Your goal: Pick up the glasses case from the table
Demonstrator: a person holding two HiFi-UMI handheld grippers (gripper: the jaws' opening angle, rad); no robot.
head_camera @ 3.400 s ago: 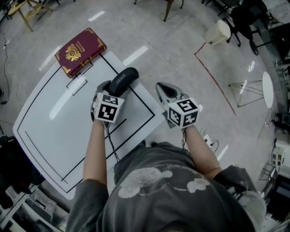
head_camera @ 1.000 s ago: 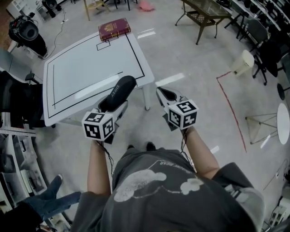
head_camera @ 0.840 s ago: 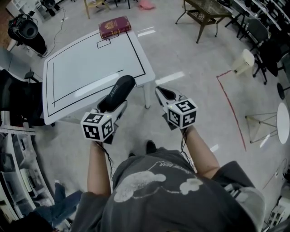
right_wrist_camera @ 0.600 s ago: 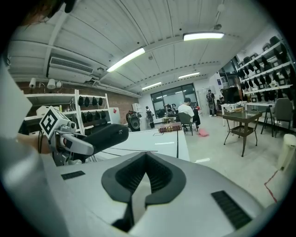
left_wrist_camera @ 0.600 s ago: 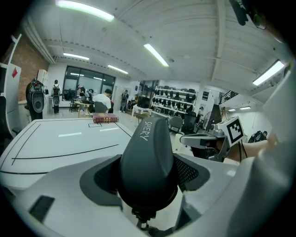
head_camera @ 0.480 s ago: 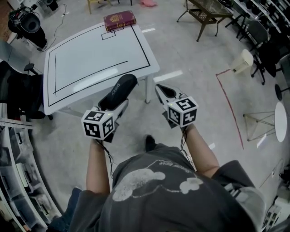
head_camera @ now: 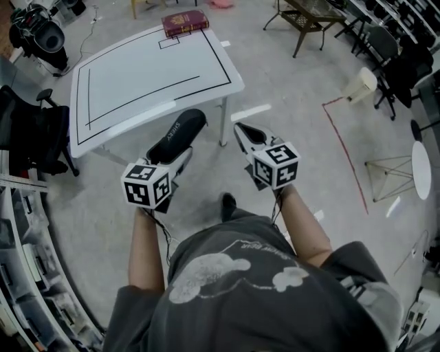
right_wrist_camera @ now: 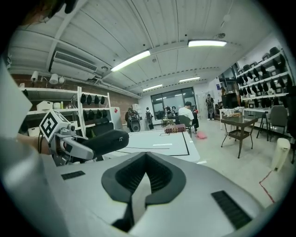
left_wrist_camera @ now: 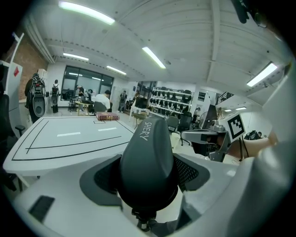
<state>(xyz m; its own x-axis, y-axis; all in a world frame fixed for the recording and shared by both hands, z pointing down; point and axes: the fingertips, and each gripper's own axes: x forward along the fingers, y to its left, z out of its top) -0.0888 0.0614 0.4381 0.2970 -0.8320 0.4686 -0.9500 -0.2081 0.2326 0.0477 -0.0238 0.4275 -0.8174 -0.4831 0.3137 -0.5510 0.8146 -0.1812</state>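
the pickup is looking done. the black, oblong hard-shell glasses case (head_camera: 182, 130) is sitting lengthwise between the jaws of the left gripper (head_camera: 177, 157). those jaws are standing wide and pressing on its flanks, and its far end is sticking out past the jaw tips. the case is hanging over the pale grey floor (head_camera: 289, 130), clear of the white rectangular surface with black border lines (head_camera: 137, 75), whose near edge is lying ahead of the jaws. the right gripper (head_camera: 244, 134), just right of the left jaws, is carrying nothing, and its jaws are resting closed together. as a judgement, nothing of the lift is remaining beyond keeping the grip firm.

as for room, the surface's near corner and its white leg (head_camera: 223, 124) are standing ahead, between the two pairs of jaws. a maroon hardback book (head_camera: 185, 21) is lying at the far corner, well ahead of the jaws. a black office chair (head_camera: 34, 137) is crowding the space left of the left jaws. right of the right jaws, open floor is running out to a red tape line (head_camera: 344, 151).
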